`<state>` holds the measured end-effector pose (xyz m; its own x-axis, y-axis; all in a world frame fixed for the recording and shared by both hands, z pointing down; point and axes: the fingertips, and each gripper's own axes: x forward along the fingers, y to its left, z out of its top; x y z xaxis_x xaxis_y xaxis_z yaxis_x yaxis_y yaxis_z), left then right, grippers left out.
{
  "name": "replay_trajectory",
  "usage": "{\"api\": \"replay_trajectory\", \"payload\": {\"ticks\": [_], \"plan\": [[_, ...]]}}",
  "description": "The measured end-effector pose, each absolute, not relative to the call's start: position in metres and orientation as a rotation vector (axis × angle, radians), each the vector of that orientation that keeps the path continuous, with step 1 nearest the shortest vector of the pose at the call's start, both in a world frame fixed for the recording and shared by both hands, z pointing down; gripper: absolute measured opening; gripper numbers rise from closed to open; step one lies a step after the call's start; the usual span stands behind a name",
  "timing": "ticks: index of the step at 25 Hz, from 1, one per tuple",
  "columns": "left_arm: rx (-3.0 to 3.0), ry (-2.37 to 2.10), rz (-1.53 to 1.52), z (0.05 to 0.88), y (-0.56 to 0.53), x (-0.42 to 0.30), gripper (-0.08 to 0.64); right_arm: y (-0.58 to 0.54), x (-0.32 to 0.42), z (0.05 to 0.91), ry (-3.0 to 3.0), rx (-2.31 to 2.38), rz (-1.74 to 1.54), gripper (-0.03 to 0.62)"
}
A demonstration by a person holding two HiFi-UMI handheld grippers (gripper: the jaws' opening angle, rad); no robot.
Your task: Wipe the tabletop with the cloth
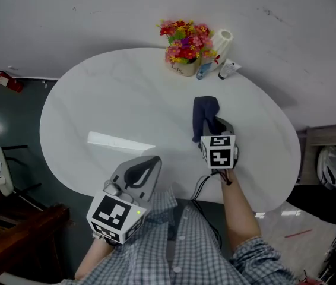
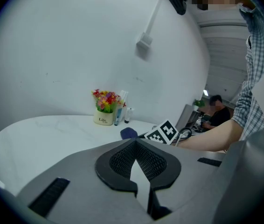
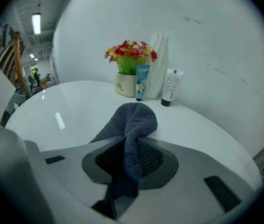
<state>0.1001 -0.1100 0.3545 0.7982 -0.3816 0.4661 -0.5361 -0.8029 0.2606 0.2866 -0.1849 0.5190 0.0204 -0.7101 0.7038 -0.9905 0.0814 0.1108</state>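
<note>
The right gripper [image 3: 127,164] is clamped on the near end of the dark blue cloth [image 3: 133,118]. The rest of the cloth lies bunched on the white oval tabletop [image 1: 97,111], right of centre, nearer than the flower pot [image 1: 183,64]. The left gripper [image 2: 139,167] appears closed and empty at the near-left edge. The cloth is soft, light and limp. Grip a gathered fold and press it flat.

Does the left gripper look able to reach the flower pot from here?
Probably yes: the left gripper holds nothing, bare tabletop lies between it and the flower pot, and the right gripper with the cloth sits aside.
</note>
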Motion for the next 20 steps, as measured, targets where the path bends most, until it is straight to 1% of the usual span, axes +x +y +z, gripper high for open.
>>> {"api": "replay_trajectory", "payload": {"ticks": [20], "plan": [[2.581, -0.698, 0.561, 0.361, -0.121, 0.137, 0.006, -0.166, 0.428, 0.518, -1.491, 1.895, 0.676, 0.069]]}}
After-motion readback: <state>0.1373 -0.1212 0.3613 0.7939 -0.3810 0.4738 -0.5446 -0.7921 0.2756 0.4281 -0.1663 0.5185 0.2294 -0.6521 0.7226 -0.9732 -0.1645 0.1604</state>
